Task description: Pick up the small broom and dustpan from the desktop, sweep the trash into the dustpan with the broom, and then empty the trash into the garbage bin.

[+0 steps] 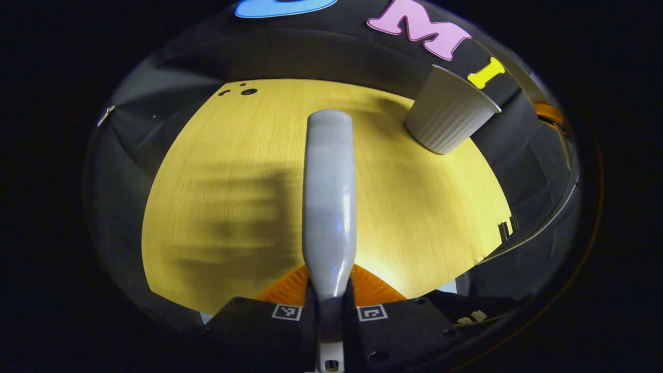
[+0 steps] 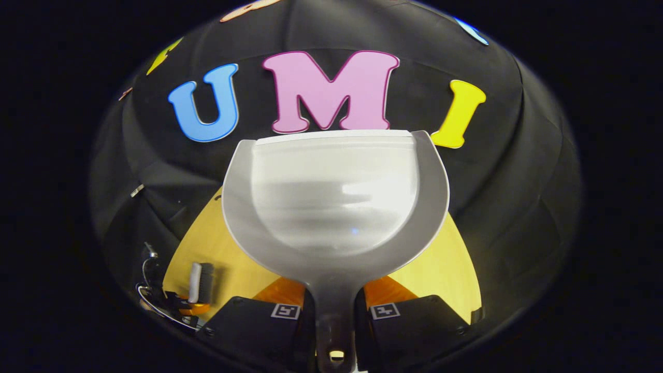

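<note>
A: Count so far: one broom [image 1: 329,202], one dustpan [image 2: 335,207], one ribbed pale cup-shaped bin [image 1: 448,111]. Two tongs, one per view.

B: Left gripper view first. Left tongs [image 1: 329,303] clamped on the broom's grey handle; both fingers press its narrow end. The handle runs straight away from the camera, above the tabletop [image 1: 414,207].

A: Bristles?

B: Cannot tell from that view. The right gripper view shows, low at its left, the broom [image 2: 199,282] blurred, with the left tongs [image 2: 181,303] under it, above the tabletop's left edge.

A: Right tongs?

B: Right tongs [image 2: 335,311] clamped on the dustpan's handle, a finger on each side. The pan is held up off the tabletop, its open front edge level against the black cloth wall [image 2: 518,171]. Inside reads bare and glossy; no trash made out on it.

A: The bin?

B: Stands on the tabletop near its far right corner, mouth up, close to the cloth wall. Its inside is hidden.

A: Surface?

B: One tabletop, pale yellow wood grain. Three small dark holes [image 1: 248,91] near the far left corner. A broad soft shadow lies left of the broom handle.

A: Room?

B: Black cloth on all sides of the tabletop, creased and draped. A small white clip [image 1: 105,116] on the cloth at the left.
</note>
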Demonstrator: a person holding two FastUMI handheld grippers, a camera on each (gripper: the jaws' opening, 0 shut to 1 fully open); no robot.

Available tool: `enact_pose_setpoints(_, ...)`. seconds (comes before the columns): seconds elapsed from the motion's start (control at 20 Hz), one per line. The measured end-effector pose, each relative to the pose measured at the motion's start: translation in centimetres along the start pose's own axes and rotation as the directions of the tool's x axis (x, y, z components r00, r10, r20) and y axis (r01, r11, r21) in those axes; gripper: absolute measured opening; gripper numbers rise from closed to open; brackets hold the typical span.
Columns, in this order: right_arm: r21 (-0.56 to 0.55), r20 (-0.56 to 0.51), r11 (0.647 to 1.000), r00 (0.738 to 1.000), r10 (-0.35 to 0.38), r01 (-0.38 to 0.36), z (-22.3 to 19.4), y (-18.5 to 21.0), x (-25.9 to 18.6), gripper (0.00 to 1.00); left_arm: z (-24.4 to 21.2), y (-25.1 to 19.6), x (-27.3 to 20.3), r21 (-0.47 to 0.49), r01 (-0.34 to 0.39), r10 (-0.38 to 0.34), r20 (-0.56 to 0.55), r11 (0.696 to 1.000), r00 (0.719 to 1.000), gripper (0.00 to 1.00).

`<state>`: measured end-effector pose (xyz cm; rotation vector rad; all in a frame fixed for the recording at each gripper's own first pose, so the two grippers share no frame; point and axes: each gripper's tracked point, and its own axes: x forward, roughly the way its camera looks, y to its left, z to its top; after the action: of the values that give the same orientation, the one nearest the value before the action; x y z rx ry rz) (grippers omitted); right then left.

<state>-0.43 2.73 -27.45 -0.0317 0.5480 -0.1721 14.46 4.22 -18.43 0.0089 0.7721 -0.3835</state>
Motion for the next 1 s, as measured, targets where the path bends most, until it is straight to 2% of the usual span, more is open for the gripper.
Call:
enact_pose_setpoints(0.1,0.039,0.0,0.996,0.997,0.081,-0.081,-0.8,3.3,-0.7,0.34,-0.1,-0.2,0.2,-0.019,-0.015,0.015,0.001,1.0,1.0,0.28)
enact_pose_setpoints(0.2,0.065,-0.013,0.986,0.988,0.156,-0.154,-1.9,6.8,-0.9,0.34,0.0,-0.4,0.3,-0.051,-0.033,0.032,-0.008,0.998,0.999,0.25)
enact_pose_setpoints(0.25,0.053,-0.028,0.982,0.983,0.182,-0.181,-2.7,8.3,-0.8,0.34,0.1,-0.4,0.2,-0.058,-0.043,0.042,-0.009,0.997,0.999,0.28)
enact_pose_setpoints(0.3,0.034,-0.049,0.979,0.978,0.203,-0.201,-3.7,9.5,-0.6,0.34,0.0,-0.2,0.1,-0.057,-0.057,0.057,-0.01,0.997,0.998,0.25)
enact_pose_setpoints(0.35,0.022,-0.075,0.976,0.973,0.219,-0.218,-5.1,10.4,-0.2,0.34,0.0,0.1,0.1,-0.055,-0.072,0.072,-0.009,0.996,0.997,0.28)
enact_pose_setpoints(0.4,0.033,-0.101,0.971,0.965,0.24,-0.238,-6.6,11.6,0.1,0.34,0.0,0.2,0.2,-0.06,-0.081,0.081,-0.011,0.995,0.997,0.24)
enact_pose_setpoints(0.45,0.053,-0.134,0.964,0.955,0.264,-0.259,-8.2,12.6,0.4,0.34,0.0,0.2,0.2,-0.072,-0.088,0.087,-0.014,0.994,0.996,0.28)
enact_pose_setpoints(0.5,0.062,-0.176,0.959,0.943,0.283,-0.276,-9.9,13.5,0.7,0.34,-0.1,0.1,0.2,-0.085,-0.094,0.093,-0.017,0.992,0.995,0.24)
enact_pose_setpoints(0.7,0.056,-0.31,0.957,0.907,0.286,-0.283,-17.1,14.3,1.9,0.34,-0.3,0.3,0.0,-0.099,-0.125,0.122,-0.037,0.987,0.992,0.25)
enact_pose_setpoints(0.75,0.06,-0.348,0.96,0.895,0.278,-0.275,-18.8,14.1,2.4,0.34,-0.3,0.4,0.1,-0.095,-0.131,0.128,-0.044,0.987,0.991,0.28)
enact_pose_setpoints(0.8,0.065,-0.375,0.962,0.887,0.269,-0.265,-20.0,13.9,2.8,0.34,-0.3,0.4,0.1,-0.093,-0.135,0.13,-0.053,0.986,0.99,0.24)
enact_pose_setpoints(0.85,0.068,-0.402,0.965,0.878,0.258,-0.252,-21.5,13.5,3.4,0.34,-0.3,0.3,0.1,-0.094,-0.136,0.13,-0.064,0.986,0.989,0.28)
enact_pose_setpoints(0.9,0.07,-0.431,0.969,0.869,0.244,-0.237,-22.9,12.9,4.0,0.34,-0.3,0.4,-0.1,-0.094,-0.138,0.131,-0.076,0.986,0.988,0.24)
enact_pose_setpoints(1.0,0.06,-0.474,0.977,0.855,0.21,-0.207,-25.3,11.9,5.2,0.34,-0.1,0.6,-0.3,-0.083,-0.154,0.145,-0.1,0.985,0.984,0.24)
